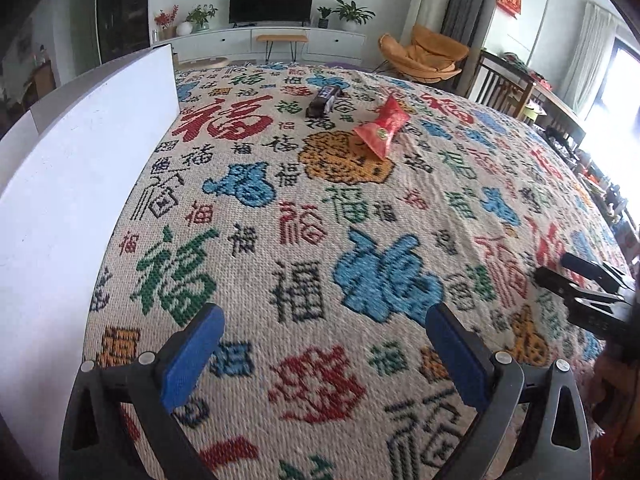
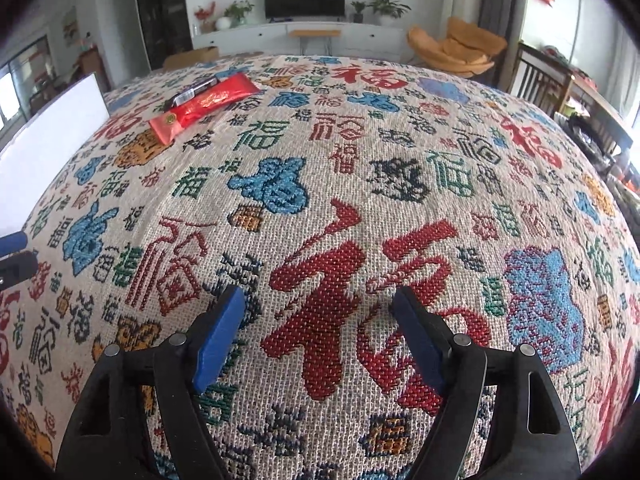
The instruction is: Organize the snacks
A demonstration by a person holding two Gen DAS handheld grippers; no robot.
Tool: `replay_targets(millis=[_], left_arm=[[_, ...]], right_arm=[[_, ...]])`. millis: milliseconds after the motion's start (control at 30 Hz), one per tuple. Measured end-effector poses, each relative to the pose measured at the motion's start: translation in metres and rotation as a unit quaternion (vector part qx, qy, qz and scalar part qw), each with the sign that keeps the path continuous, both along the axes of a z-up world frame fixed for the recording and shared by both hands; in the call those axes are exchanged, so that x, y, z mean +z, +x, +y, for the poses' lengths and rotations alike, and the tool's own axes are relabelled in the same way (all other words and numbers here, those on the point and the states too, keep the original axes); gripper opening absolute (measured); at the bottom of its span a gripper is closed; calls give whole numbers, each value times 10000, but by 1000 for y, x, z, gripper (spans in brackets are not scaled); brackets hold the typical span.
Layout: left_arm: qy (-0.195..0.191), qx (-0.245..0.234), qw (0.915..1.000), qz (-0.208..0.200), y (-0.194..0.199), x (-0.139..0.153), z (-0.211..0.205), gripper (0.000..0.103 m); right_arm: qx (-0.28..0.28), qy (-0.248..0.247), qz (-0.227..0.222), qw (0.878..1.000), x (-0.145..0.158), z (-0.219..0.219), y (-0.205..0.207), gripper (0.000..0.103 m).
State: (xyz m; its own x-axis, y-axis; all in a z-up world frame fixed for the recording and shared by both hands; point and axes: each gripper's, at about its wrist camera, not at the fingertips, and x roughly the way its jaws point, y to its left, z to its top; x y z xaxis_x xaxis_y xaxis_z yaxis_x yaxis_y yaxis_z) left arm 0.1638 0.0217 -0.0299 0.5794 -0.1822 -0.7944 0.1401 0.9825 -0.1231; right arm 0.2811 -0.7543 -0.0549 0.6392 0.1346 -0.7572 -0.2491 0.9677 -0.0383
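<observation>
Behind the work area a living room is seen, with a television (image 1: 271, 2) on a white cabinet and an orange chair (image 1: 425, 56) to one side. Nearer, a surface is covered by a woven cloth (image 1: 320, 240) patterned with coloured characters. Two snacks lie on its far part: a red packet (image 1: 383, 125) and, just behind it, a dark bar (image 1: 324, 100); from the right wrist view they appear touching or nearly so, which cannot be settled. A white box (image 1: 80, 184) stands at the left edge of the cloth, well apart from the snacks, and is judged to be the likely container, though its opening is not shown. The left gripper (image 1: 324, 350) is held over bare cloth with its jaws spread wide and nothing between them. The right gripper (image 2: 320, 332) is likewise over bare cloth, jaws parted and empty. Neither snack is touched. The step in hand is judged to be the approach to a first pick; no sorting appears done. For the next move, one gripper would need to be carried forward to the red packet, jaws aligned across its narrow width, and closed lightly, since the wrapper is likely soft and may slip or drag the bar.
</observation>
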Motion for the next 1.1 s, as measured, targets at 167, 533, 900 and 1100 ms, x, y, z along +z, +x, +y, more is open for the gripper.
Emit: replay_targets(millis=[167,533,900,1100], left_arm=[[360,181,9992,44,23,-15,15,100],[600,173,9980,7,22,-20,14,103],[641,5,9979,49,29,-20,15,103],[613,39,9981,10,31,-20,19,103]], right_arm=[[-13,-7,-4,10000,-3,0,-2,81],[-13,-11,-4,10000,-3,-1,-2,81],[-11,-7,-3,10000,-3,-1,-2,81],[-11,-8,-4,10000,-3,-1,-2,81]])
